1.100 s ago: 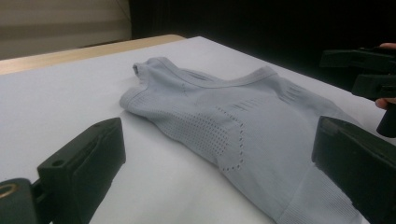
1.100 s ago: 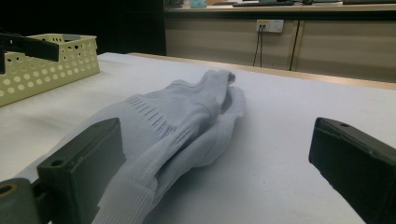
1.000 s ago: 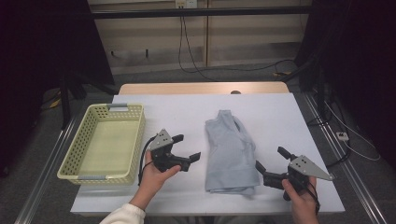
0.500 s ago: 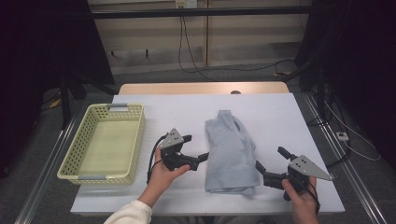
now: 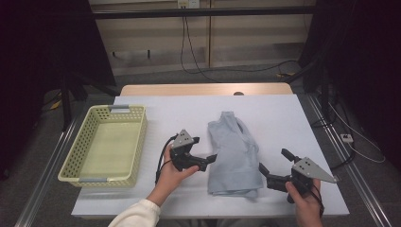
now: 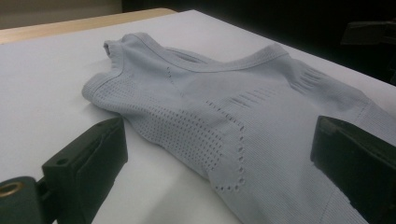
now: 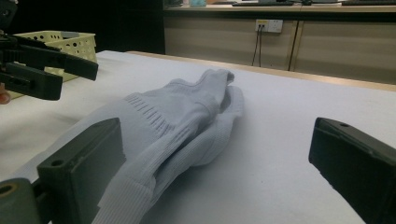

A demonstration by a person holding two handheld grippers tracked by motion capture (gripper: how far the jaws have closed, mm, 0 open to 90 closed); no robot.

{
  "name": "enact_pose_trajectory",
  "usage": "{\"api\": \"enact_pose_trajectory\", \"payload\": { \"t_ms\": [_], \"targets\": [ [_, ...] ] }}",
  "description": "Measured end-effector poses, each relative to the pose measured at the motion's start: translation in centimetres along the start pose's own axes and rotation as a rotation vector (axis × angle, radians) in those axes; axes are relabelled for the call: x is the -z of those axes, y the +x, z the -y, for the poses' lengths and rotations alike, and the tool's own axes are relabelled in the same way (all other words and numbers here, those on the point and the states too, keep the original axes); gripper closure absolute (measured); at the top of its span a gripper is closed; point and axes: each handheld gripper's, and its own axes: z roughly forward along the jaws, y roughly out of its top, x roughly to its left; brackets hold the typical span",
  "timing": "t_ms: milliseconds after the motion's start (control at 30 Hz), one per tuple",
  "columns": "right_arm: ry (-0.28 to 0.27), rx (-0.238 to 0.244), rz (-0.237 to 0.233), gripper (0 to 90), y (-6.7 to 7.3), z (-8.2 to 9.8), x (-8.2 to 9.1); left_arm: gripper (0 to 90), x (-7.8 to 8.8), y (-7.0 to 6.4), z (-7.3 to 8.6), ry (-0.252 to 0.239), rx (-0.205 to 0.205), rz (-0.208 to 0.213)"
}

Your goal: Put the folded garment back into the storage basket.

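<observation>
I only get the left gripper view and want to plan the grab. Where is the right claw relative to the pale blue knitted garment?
Observer: The right claw is open beside the near right corner of the pale blue knitted garment.
Operator: Is there anywhere to put the garment?
Observer: Yes, an empty pale yellow perforated plastic basket stands on the left part of the white table.
Operator: How does the garment lie overall?
Observer: It lies as a long narrow strip running away from the person, its wider end nearest them.
</observation>
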Motion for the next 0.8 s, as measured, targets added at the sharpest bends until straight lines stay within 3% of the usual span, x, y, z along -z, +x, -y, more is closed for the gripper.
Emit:
{"api": "enact_pose_trajectory", "payload": {
  "t_ms": [467,800],
  "targets": [
    [0.001,0.002,0.003,2.9,0.0,0.0,0.0,5.3,-1.8,-0.1,-0.1,0.036,0.008,-0.003],
    [0.001,0.002,0.001,2.9,0.0,0.0,0.0,5.3,-2.6,-0.4,0.3,0.089,0.013,-0.020]
  ]
}}
